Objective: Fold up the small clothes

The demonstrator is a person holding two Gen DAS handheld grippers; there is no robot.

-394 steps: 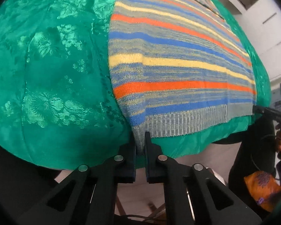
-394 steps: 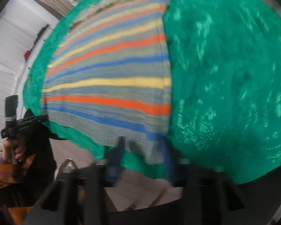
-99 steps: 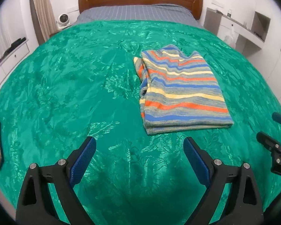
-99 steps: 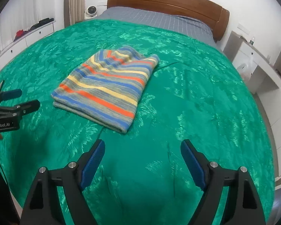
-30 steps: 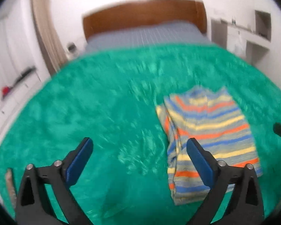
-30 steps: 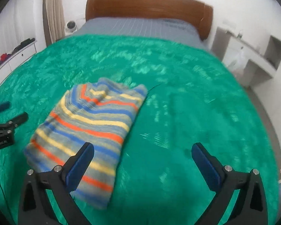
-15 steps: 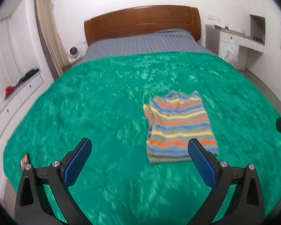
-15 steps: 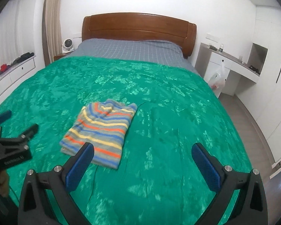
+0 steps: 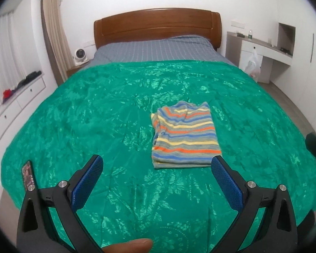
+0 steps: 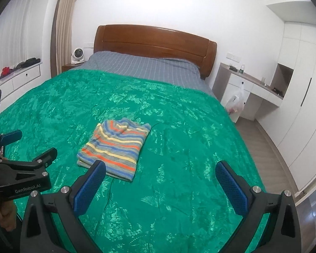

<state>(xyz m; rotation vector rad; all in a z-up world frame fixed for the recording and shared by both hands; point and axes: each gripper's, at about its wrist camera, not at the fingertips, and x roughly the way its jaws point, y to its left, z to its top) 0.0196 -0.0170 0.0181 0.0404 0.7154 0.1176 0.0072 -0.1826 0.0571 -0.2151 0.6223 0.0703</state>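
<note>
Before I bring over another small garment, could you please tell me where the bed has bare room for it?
The green bedspread is bare left of the folded striped sweater, up to the grey sheet, and on its right toward the desk side. The near strip is free too. Avoid the near-left corner, where a phone lies.

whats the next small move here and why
Probably none on the striped sweater: it lies folded in a neat rectangle on the green bedspread, and both the left hand-held gripper and right hand-held gripper are open, empty and well back from it. I'd simply lower both and stop.
</note>
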